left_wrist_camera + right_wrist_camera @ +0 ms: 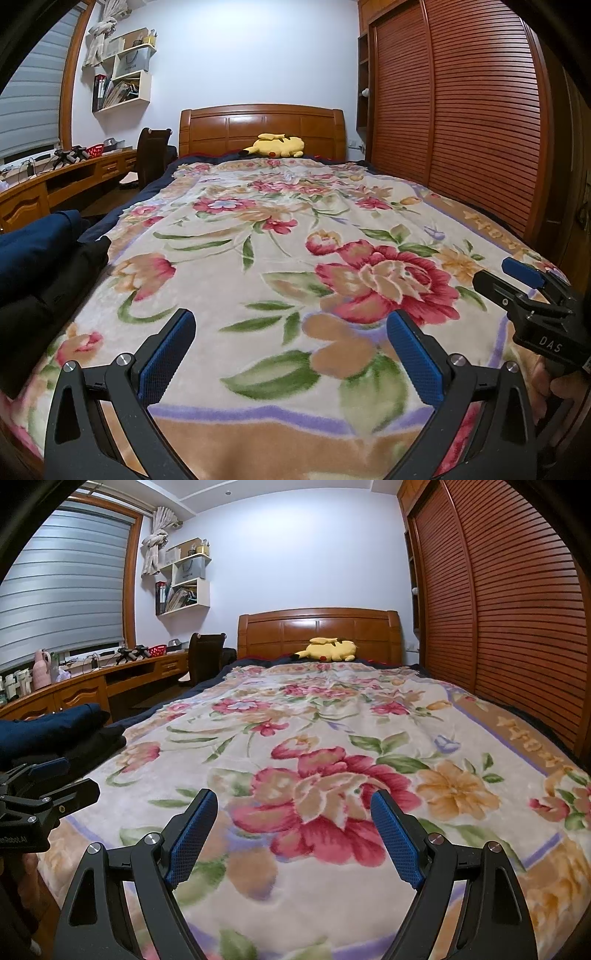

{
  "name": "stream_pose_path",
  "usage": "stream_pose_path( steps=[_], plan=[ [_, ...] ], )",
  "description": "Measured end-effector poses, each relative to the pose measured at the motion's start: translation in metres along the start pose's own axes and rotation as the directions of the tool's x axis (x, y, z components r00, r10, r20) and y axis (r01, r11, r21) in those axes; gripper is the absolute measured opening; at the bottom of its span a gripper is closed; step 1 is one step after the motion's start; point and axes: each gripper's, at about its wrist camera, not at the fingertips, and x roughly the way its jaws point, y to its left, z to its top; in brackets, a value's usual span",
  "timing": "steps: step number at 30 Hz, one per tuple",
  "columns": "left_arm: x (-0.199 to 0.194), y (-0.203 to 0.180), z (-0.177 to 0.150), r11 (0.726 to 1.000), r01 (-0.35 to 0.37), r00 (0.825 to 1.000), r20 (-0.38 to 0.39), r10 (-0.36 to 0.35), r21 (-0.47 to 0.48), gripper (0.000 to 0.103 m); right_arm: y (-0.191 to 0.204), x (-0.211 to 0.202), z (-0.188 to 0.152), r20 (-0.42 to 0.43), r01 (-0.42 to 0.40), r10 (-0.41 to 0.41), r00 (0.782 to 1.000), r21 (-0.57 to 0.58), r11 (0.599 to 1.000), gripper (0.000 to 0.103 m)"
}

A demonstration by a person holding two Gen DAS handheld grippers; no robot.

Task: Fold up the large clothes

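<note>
The clothes to be folded are only partly in view: a navy garment [35, 240] and a black garment [55, 291] lie stacked at the left edge of the bed [258, 229], cut off by the frame's dark rim in the left wrist view, so their type and full extent cannot be made out; the right wrist view shows the same pile [55, 731] just as cropped. The bed's near edge is hidden beneath the grippers' black arms in both views. The left gripper [291, 332] hovers over the floral blanket [229, 280] near the foot of the bed, jaws spread wide and holding nothing — whether the blue pads [168, 358] touch the blanket cannot be told. The right gripper [293, 812] sits just beside it to the right, jaws equally wide apart and empty, above a large red flower in the pattern. Each gripper shows at the other view's edge, partly cropped, with a bit of the holding hand [561, 384] visible and blurred. Far back, a yellow plush toy [328, 650] lies against the wooden headboard [317, 627]; a louvred wardrobe [498, 609] runs along the right, and a cluttered tabletop [92, 668] stands at the left below the window blinds [62, 579].
</note>
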Motion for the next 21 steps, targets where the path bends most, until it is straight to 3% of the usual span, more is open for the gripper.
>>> stream_pose_path(
  steps=[21],
  plan=[
    [-0.0029, 0.0013, -0.0026, 1.000, -0.002, 1.000, 0.002, 0.002, -0.002, 0.103, -0.0021, 0.0028, -0.0005, 0.000, -0.003, 0.003, 1.000, -0.005, 1.000, 0.086]
  ],
)
